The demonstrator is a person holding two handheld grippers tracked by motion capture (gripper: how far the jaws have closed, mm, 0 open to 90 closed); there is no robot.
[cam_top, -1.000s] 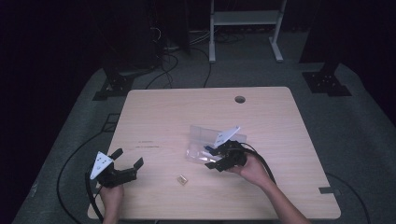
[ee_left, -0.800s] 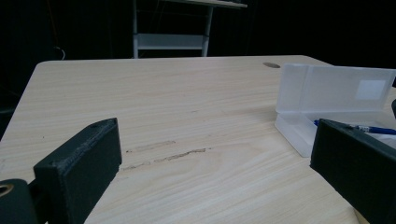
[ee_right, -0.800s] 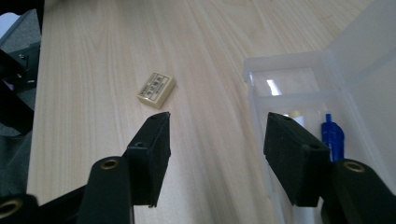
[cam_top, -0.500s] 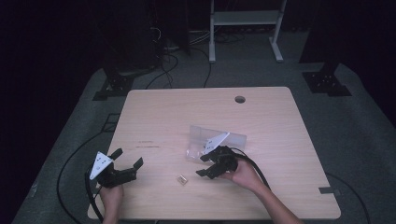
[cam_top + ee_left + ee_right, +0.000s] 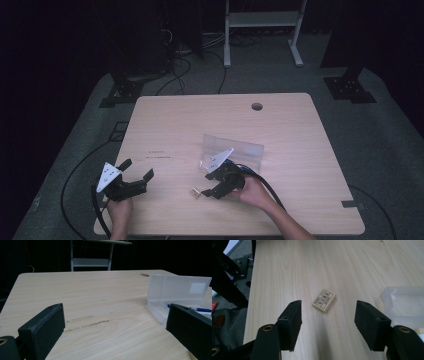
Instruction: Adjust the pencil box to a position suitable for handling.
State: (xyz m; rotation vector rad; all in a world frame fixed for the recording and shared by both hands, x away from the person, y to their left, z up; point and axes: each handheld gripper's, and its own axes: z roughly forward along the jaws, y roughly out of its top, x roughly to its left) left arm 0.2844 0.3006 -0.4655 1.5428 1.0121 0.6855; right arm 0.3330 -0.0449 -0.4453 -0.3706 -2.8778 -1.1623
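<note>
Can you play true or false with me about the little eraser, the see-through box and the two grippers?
1. The eraser lies flat on the table. True.
2. The right gripper is squeezing the eraser. False: its jaws stand open, and the eraser lies just ahead of them, untouched.
3. The clear box has its lid open. True.
4. The left gripper holds a pen. False: its open jaws hold nothing; a blue pen lies in the box.

The eraser's [image 5: 324, 300] printed label is too small to read. The clear box [image 5: 405, 305] runs off the right edge, lower right of frame.
</note>
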